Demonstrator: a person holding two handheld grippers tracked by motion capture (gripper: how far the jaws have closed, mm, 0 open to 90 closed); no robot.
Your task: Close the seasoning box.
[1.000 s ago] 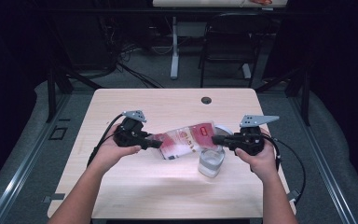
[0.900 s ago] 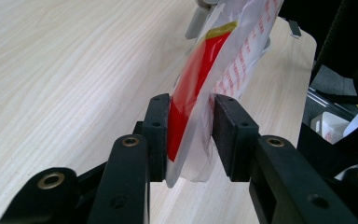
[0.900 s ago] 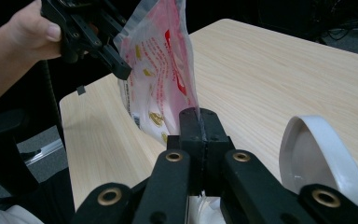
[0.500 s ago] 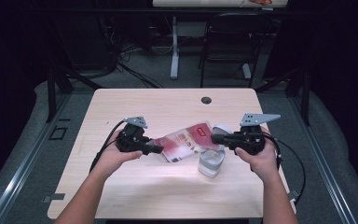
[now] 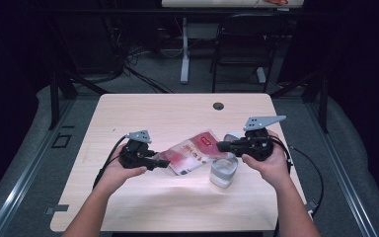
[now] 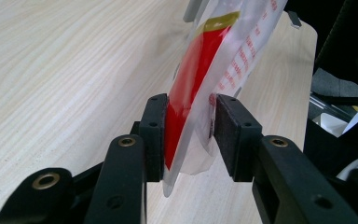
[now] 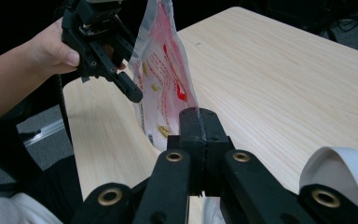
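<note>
- High view: red-and-clear pouch (image 5: pixel 191 152) held above the table (image 5: pixel 153 113), spanning left gripper (image 5: pixel 164 163) and right gripper (image 5: pixel 222 146); clear container (image 5: pixel 223 173) stands just below the right gripper.
- Left gripper view: jaws part-spread around the pouch (image 6: pixel 200 84) end, having just been opening; left pad touching, right pad barely.
- Right gripper view: jaws pressed together, pinching the pouch (image 7: pixel 165 79) edge.

left tool (image 6: pixel 189 135) | apart, perhaps just touching red-and-clear pouch (image 6: pixel 214 60) | over wooden table (image 6: pixel 60 70)
</note>
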